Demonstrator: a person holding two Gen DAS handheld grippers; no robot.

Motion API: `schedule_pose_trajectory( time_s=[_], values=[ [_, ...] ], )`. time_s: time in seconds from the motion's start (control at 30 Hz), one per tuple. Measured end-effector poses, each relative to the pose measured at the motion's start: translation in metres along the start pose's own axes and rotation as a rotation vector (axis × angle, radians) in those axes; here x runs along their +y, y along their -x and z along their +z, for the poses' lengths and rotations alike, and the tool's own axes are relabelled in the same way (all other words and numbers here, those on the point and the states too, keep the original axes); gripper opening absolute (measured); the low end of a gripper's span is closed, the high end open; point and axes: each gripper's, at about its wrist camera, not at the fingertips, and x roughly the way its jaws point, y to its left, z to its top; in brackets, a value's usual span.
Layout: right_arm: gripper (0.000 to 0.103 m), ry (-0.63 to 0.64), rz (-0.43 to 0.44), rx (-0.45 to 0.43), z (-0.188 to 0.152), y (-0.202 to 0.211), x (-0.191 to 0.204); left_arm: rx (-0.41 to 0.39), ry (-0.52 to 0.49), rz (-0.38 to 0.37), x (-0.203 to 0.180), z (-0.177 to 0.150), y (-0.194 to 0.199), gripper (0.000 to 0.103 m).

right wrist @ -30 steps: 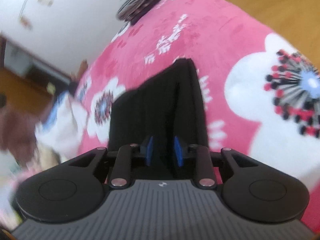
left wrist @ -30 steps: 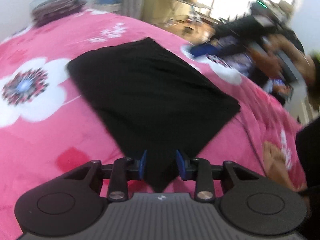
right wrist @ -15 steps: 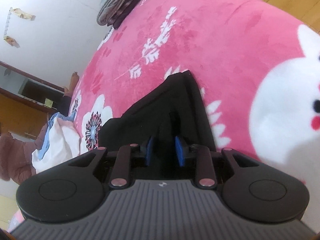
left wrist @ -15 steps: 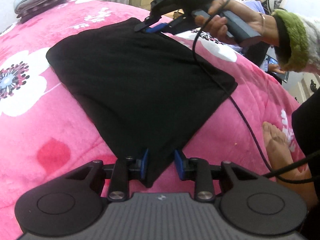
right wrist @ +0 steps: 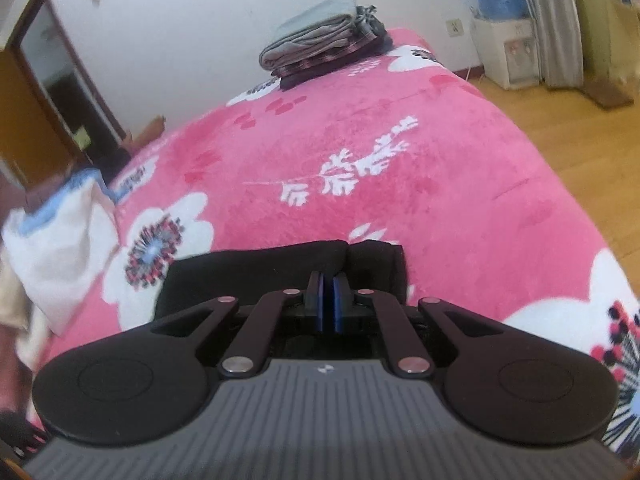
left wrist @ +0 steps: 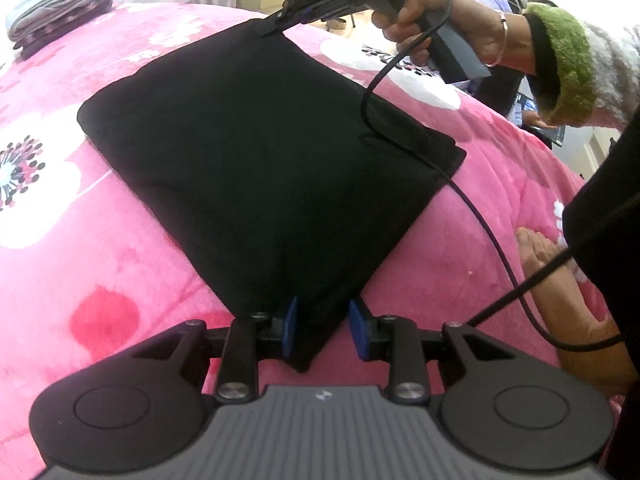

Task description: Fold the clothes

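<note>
A black garment [left wrist: 256,152], folded into a rectangle, lies flat on the pink flowered blanket [left wrist: 100,272]. My left gripper [left wrist: 324,330] stands over its near corner. The blue pads are apart, with the corner lying between them and a gap showing at the right pad. A hand in a green-cuffed sleeve [left wrist: 560,64] holds my right gripper [left wrist: 270,30] at the garment's far corner. In the right wrist view its jaws are closing, and the pads of that gripper [right wrist: 327,300] all but meet on a pinched edge of the black garment [right wrist: 248,272].
A stack of folded grey and dark clothes [right wrist: 324,48] sits at the bed's far end by the wall, also in the left wrist view [left wrist: 56,8]. The right gripper's cable [left wrist: 472,208] trails across the garment. A white and blue cloth [right wrist: 60,248] lies at the bed's left side. A bare foot [left wrist: 560,280] rests near the right edge.
The right gripper came in over the far corner, rolled level and closed its jaws on the cloth edge. The left gripper stayed at the near corner with its pads the same width apart.
</note>
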Motion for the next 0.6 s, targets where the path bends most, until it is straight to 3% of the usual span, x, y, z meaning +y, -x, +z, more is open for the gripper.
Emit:
schedule_pose_trajectory(
  time_s=[0.23, 0.33, 0.4, 0.47, 0.6],
  values=[
    [0.004, 0.196, -0.106, 0.039, -0.02, -0.017, 0.005, 0.001, -0.027, 0.012, -0.003, 0.0, -0.001, 0.03],
    [0.006, 0.15, -0.088, 0.054, -0.018, -0.017, -0.003, 0.0, -0.03, 0.019, -0.005, 0.001, 0.0, 0.031],
    [0.019, 0.098, -0.072, 0.063, -0.012, -0.009, -0.006, -0.003, -0.025, 0.016, -0.006, 0.001, -0.001, 0.034],
    [0.025, 0.042, -0.054, 0.065, -0.007, 0.006, -0.011, -0.009, -0.014, 0.012, -0.007, 0.001, 0.0, 0.037],
    [0.025, -0.065, 0.075, 0.127, -0.012, 0.035, -0.016, -0.025, -0.003, 0.012, -0.007, 0.001, 0.004, 0.039]
  ],
)
